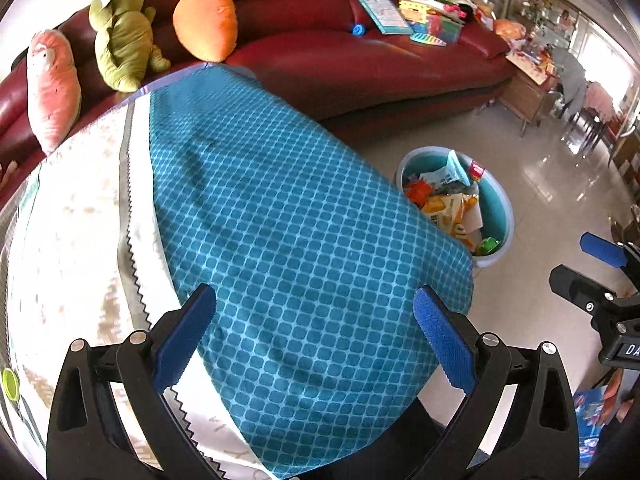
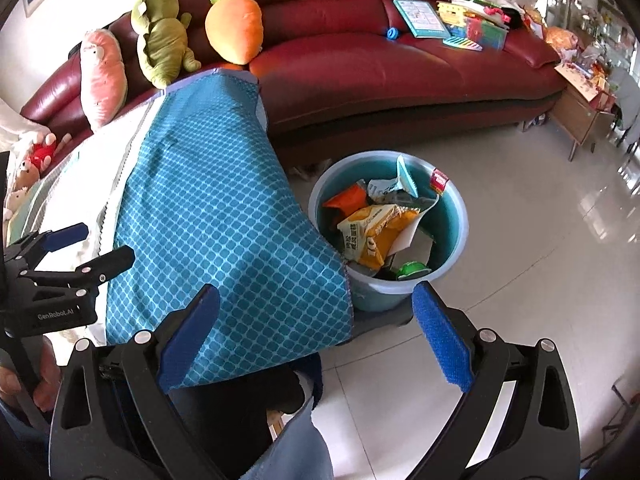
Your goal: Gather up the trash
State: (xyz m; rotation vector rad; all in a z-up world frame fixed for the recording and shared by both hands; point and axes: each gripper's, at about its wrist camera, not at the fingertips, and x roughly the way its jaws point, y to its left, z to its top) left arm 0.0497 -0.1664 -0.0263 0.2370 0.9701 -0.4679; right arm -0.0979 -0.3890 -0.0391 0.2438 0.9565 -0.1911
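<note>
A light blue bin stands on the floor by the table's right edge, holding snack wrappers: a yellow bag, an orange one, a green lid. It also shows in the left wrist view. My left gripper is open and empty over the blue checked cloth on the table. My right gripper is open and empty, above the cloth's near corner and the floor, just short of the bin. Each gripper shows in the other's view: the right one, the left one.
A red sofa runs behind, with plush toys at the left and books and toys at the right. A wooden side table stands far right. Pale tiled floor surrounds the bin.
</note>
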